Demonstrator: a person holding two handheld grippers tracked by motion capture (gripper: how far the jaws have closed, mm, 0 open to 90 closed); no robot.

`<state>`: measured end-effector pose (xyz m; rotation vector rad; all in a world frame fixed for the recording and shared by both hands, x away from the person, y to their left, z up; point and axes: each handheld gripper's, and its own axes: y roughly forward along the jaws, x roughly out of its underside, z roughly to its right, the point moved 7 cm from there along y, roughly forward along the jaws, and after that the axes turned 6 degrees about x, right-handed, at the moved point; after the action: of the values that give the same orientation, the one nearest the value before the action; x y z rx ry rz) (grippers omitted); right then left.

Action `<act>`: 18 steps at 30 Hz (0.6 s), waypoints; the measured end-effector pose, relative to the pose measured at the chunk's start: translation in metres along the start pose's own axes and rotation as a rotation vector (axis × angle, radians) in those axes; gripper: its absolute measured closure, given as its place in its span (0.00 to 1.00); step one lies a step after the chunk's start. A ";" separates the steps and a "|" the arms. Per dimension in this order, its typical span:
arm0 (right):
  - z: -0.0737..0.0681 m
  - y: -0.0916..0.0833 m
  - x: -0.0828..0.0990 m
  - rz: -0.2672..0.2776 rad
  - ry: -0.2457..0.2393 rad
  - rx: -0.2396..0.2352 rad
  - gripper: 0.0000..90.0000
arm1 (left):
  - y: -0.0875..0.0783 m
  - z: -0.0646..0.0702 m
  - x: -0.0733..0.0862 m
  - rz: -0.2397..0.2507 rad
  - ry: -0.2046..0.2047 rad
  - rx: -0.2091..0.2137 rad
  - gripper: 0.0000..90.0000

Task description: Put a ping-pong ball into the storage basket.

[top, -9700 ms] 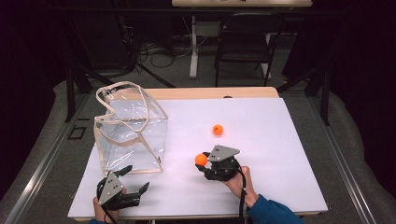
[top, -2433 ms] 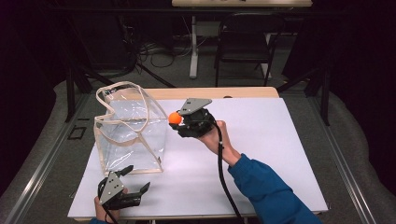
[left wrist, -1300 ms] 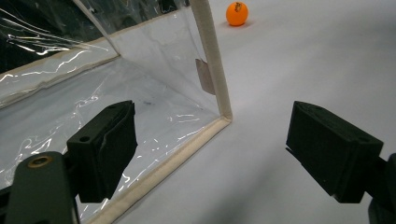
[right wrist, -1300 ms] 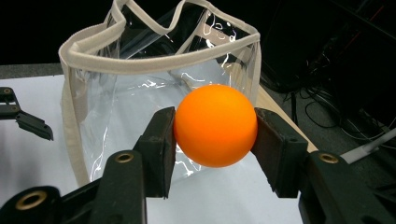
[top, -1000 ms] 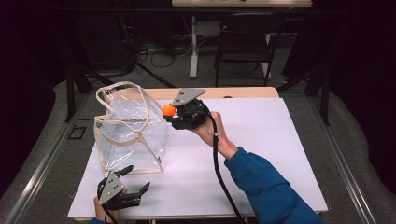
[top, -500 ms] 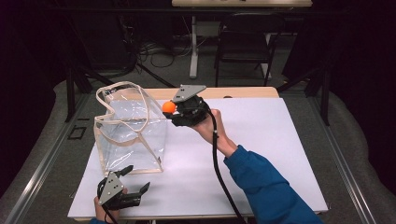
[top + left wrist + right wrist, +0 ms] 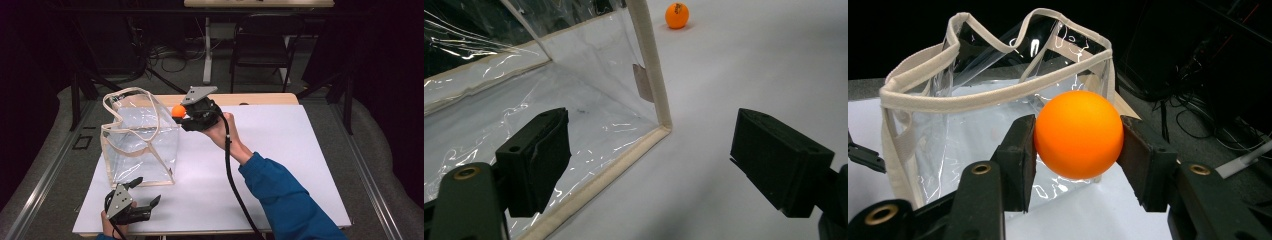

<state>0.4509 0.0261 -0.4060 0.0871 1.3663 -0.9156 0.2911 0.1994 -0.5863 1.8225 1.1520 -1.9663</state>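
A dark room with a chair [image 7: 260, 45] and cables lies beyond the white table [image 7: 300, 165], where a clear bag [image 7: 140, 135] stands open. Your right gripper [image 7: 186, 114] clamps an orange ball [image 7: 178, 111] between both jaws, raised beside the bag's far right corner, just outside its rim. Judging from this, the ball is meant for the bag. Carry it further over the bag's mouth before you let go, so it clears the cream trim [image 7: 998, 97] and the looped handles [image 7: 993, 30]. Lower it inside, then part the jaws slowly. Your left gripper [image 7: 134, 200] rests with jaws wide apart on the table at the bag's near side; it could steady the bag. A second ball [image 7: 677, 15] lies on the table beyond the bag.
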 end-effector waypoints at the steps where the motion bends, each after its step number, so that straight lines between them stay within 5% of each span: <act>1: 0.000 0.000 0.000 0.000 0.000 0.000 0.56 | 0.000 0.000 0.000 0.000 0.000 0.000 0.18; 18: 0.002 0.004 -0.011 0.002 -0.017 -0.007 0.56 | -0.001 0.000 -0.001 0.007 0.000 -0.004 0.18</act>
<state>0.4557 0.0335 -0.3981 0.0758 1.3533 -0.9079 0.2902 0.2000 -0.5851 1.8215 1.1468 -1.9591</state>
